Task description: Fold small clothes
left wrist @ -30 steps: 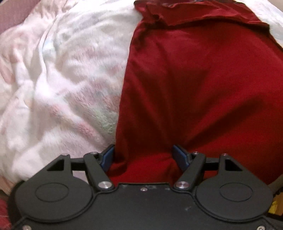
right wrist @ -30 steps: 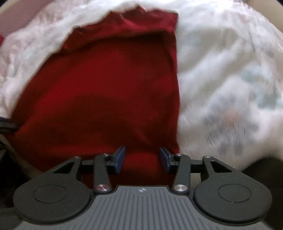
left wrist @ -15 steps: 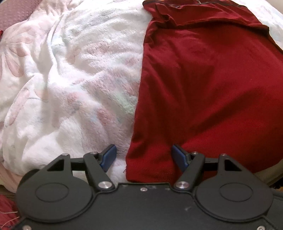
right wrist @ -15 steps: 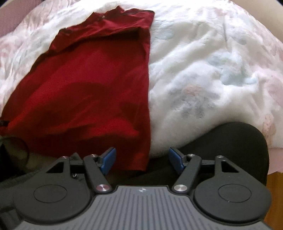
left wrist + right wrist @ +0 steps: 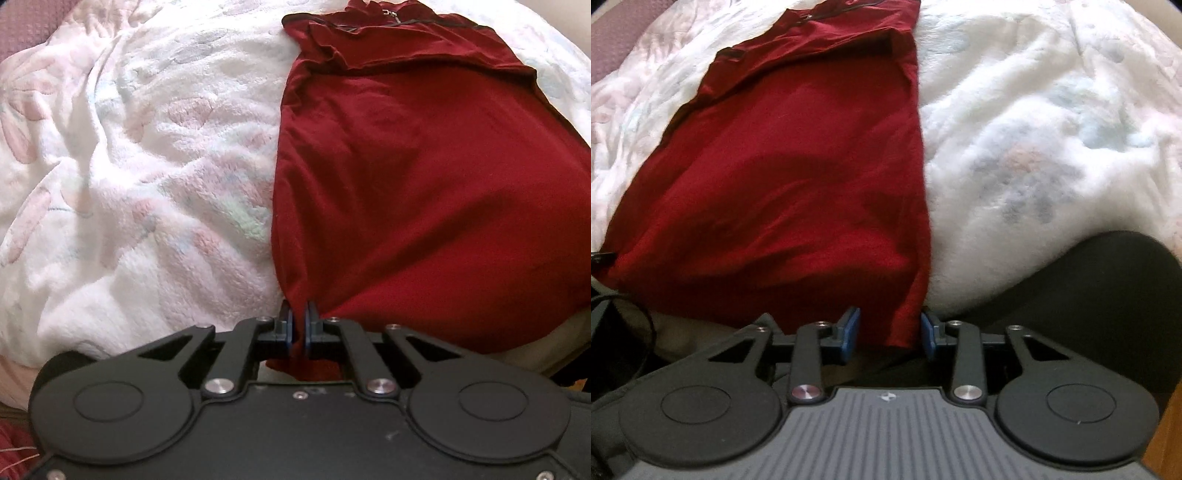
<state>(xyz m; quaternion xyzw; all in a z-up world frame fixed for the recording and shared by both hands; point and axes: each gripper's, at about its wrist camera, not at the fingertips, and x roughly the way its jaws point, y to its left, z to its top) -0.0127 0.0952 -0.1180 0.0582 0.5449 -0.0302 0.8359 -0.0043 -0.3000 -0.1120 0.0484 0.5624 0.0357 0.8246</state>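
A dark red garment (image 5: pixel 413 192) lies spread flat on a fluffy white floral blanket (image 5: pixel 140 155), its far end folded over. My left gripper (image 5: pixel 298 317) is shut on the garment's near left corner, with a bit of red cloth hanging below the pads. In the right wrist view the garment (image 5: pixel 798 170) fills the left half. My right gripper (image 5: pixel 889 326) is open, its blue pads on either side of the garment's near right corner, which hangs between them.
The blanket (image 5: pixel 1052 140) covers the bed to the right of the garment. A dark rounded shape (image 5: pixel 1082 288) sits at the near right edge. A black cable (image 5: pixel 639 314) shows at the near left.
My left gripper has closed on the garment's near left corner. My right gripper has shifted left so the near right corner now hangs between its open pads, which stand closer together.
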